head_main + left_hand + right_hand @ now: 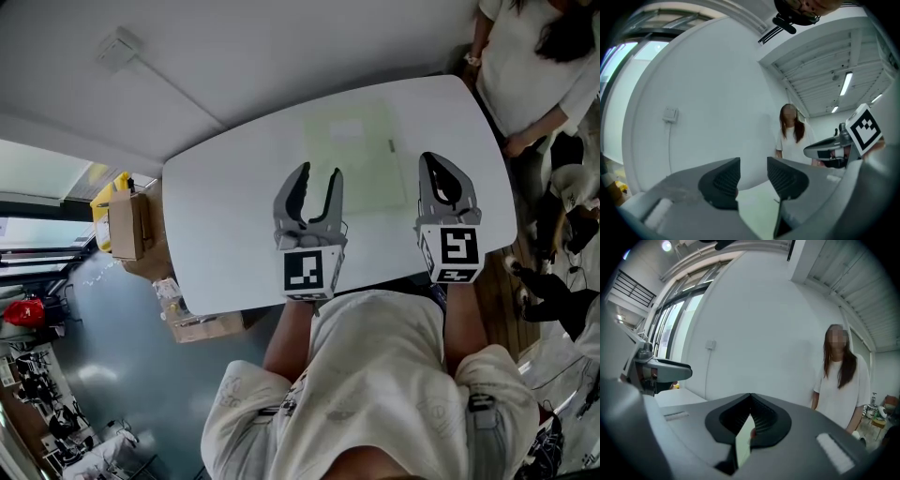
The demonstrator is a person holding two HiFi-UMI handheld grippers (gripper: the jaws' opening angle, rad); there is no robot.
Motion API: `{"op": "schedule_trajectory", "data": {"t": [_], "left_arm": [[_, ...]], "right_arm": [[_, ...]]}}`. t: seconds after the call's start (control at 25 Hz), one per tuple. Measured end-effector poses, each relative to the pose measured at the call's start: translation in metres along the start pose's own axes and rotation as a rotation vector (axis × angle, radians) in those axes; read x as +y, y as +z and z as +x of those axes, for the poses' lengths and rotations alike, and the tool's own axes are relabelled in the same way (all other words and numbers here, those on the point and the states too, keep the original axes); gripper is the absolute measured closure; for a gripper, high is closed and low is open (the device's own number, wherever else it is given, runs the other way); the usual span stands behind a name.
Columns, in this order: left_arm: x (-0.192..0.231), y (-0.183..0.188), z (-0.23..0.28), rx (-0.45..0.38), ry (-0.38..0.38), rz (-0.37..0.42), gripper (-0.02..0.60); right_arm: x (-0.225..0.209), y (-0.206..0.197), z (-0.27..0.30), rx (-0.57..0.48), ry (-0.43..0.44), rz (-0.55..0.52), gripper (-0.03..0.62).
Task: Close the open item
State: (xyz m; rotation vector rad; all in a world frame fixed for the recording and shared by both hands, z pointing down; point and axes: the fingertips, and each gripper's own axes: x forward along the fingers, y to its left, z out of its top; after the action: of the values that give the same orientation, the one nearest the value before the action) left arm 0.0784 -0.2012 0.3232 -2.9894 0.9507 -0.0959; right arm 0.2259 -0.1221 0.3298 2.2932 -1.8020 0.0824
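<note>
Left claw [319,172] released, right claw [433,161] clenched empty; pale folder [354,141] lies on table [216,234]; person [530,56] stands beside

Grey left hand-held gripper [319,174], cream shirt [375,375]

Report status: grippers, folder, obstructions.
Left gripper open, empty; right gripper shut, empty. Both above the table, off the folder. Folder lies flat, looks closed. Person at far corner, nothing blocking.

White table [225,216]; pale green flat item [352,159] lying toward far side.
</note>
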Motion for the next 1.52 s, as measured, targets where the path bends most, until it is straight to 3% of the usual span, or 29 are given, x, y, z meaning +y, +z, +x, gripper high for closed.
{"op": "schedule_trajectory", "data": {"t": [0.24, 0.52, 0.64, 1.04, 1.2, 1.52], "left_arm": [[0.004, 0.029, -0.009, -0.068, 0.048, 0.049, 0.394], [0.001, 0.037, -0.010, -0.097, 0.048, 0.064, 0.397], [0.001, 0.039, -0.009, -0.112, 0.053, 0.074, 0.444], [0.012, 0.042, -0.012, -0.108, 0.095, 0.086, 0.511], [0.019, 0.044, -0.016, -0.118, 0.121, 0.076, 0.578], [0.020, 0.044, -0.018, -0.117, 0.127, 0.087, 0.578]], "right_arm": [[0.003, 0.031, -0.015, -0.116, -0.022, 0.010, 0.591], [0.006, 0.040, -0.015, -0.143, -0.014, -0.012, 0.591], [0.006, 0.041, -0.014, -0.147, -0.012, -0.011, 0.591], [0.009, 0.046, -0.007, -0.158, 0.000, -0.008, 0.591], [0.012, 0.047, -0.004, -0.163, 0.011, -0.011, 0.592], [0.015, 0.048, -0.005, -0.167, 0.018, -0.013, 0.592]]}}
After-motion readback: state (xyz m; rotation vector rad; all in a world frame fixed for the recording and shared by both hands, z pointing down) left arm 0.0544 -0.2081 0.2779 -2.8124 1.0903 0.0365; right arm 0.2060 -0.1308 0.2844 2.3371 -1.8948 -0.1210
